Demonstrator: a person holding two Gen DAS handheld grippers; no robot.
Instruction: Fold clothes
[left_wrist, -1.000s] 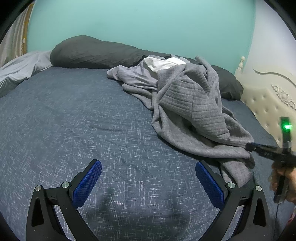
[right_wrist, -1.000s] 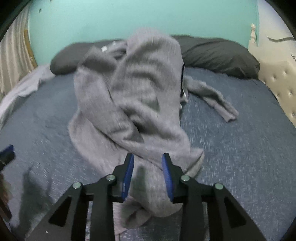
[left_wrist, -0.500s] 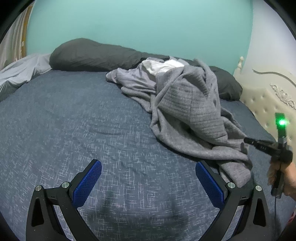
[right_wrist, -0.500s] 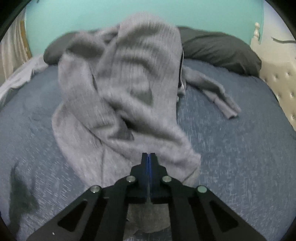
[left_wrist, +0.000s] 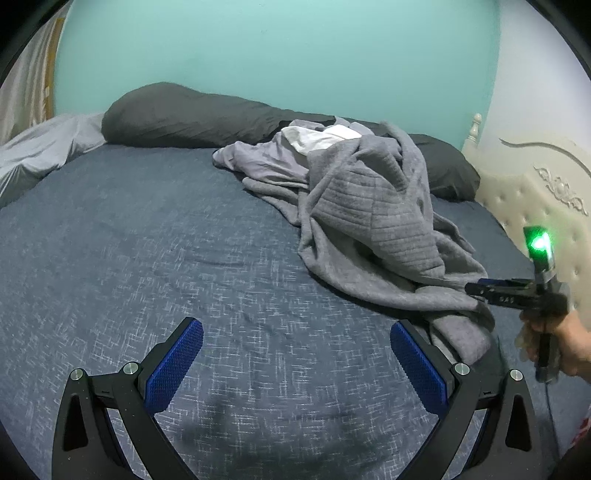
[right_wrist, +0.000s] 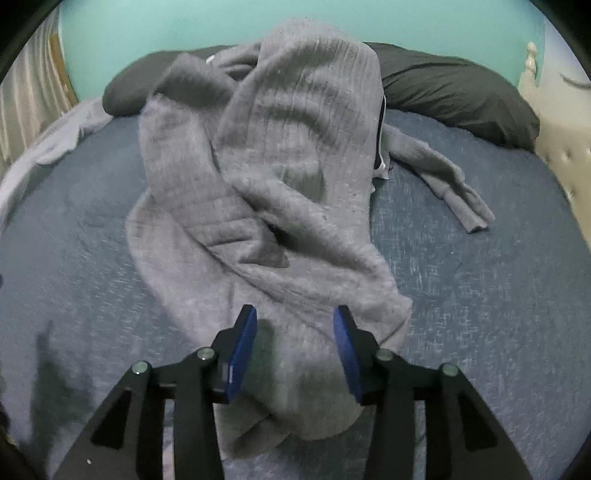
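Garment: a grey ribbed sweater (right_wrist: 280, 192) lies crumpled in a heap on the bed (left_wrist: 147, 258), right of the middle and reaching toward the dark pillows (left_wrist: 192, 118) at the far side; one sleeve trails off to the right in the right wrist view.
Other laundry: a lighter grey piece and something white (left_wrist: 317, 136) sit just behind the sweater, touching it.
Right tongs (right_wrist: 295, 332): about half open and opening, the blue pads either side of the sweater's near hem but not pressing on it, so nothing is gripped.
Left tongs (left_wrist: 295, 350): spread wide over bare bedcover, holding nothing, well left of the heap.
Step in hand: judged to be taking hold of the near edge in order to spread the sweater flat.
Doing it well: pinch a single layer at the hem or a corner, not the bunched roll; bring the left tongs to a matching edge, then lift and shake out before laying it flat.
Risk: catching two layers would drag the whole heap, and the piece behind it.
Writing: a few small pale characters on the right tongs' body in the left wrist view, too small to read; no brand or label visible on the clothes.
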